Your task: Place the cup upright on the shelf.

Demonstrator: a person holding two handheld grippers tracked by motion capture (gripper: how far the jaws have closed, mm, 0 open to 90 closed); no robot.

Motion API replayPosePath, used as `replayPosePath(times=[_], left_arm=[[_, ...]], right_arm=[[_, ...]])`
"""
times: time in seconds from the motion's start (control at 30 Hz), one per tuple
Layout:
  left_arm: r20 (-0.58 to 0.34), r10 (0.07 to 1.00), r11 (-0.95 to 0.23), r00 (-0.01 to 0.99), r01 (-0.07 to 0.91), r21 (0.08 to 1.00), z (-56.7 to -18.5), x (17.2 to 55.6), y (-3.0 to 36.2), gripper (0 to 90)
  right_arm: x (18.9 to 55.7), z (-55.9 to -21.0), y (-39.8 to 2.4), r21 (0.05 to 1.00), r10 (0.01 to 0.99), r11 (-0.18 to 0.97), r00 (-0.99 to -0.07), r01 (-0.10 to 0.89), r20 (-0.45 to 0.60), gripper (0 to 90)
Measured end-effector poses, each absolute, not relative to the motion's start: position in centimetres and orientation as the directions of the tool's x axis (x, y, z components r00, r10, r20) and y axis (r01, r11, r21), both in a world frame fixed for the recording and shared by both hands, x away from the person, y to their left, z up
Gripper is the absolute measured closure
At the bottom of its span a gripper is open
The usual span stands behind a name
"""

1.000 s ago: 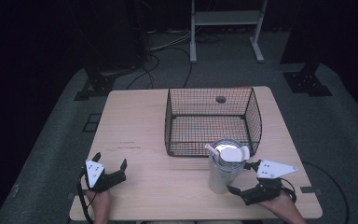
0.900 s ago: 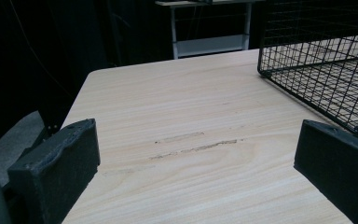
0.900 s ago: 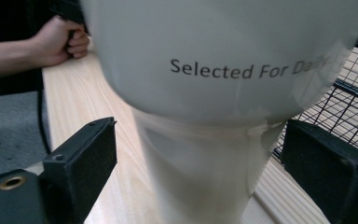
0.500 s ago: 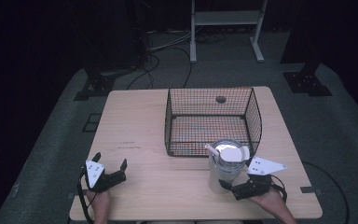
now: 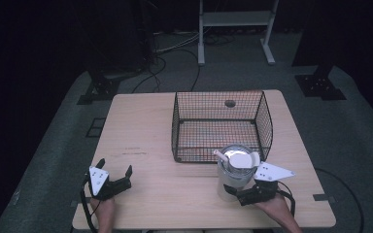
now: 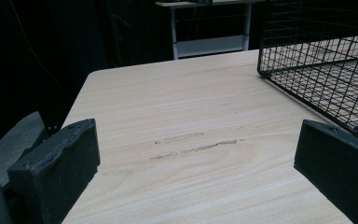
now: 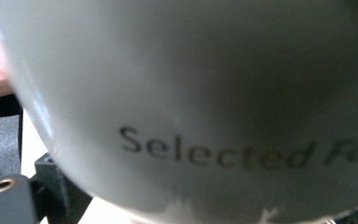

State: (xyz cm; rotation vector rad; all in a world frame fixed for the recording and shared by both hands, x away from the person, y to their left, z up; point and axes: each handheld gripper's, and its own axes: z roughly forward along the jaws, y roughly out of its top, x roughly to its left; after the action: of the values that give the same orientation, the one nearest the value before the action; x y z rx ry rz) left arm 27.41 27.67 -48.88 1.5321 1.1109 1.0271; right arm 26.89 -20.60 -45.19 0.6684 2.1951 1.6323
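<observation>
Cup (image 5: 234, 170) just before wire basket (image 5: 221, 125)

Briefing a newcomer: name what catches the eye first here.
A black wire basket stands on the far right half of the wooden table. Just in front of it, a white can printed "Selected" stands against the right gripper. The left gripper rests open at the near left edge.

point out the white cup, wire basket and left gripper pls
white cup (image 5: 233, 179), high view, on its side wall.
wire basket (image 5: 264, 116), high view, on its right wall.
left gripper (image 5: 114, 170), high view, midway between its fingertips.
</observation>
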Motion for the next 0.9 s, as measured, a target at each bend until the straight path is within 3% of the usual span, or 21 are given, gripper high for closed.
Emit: replayPosePath(times=[0.53,0.9], left_arm=[[0.091,0.967,-0.134,0.237,0.171,0.976,-48.9,27.4,27.7,0.0],[0.097,0.967,-0.141,0.236,0.176,0.974,-48.9,27.5,27.6,0.0]], right_arm=[[27.3,-44.7,-20.8,0.963,0.518,0.217,-0.855,0.162,0.027,8.1],[28.8,-40.6,-20.7,0.98,0.471,0.141,-0.88,0.142,0.059,8.1]])
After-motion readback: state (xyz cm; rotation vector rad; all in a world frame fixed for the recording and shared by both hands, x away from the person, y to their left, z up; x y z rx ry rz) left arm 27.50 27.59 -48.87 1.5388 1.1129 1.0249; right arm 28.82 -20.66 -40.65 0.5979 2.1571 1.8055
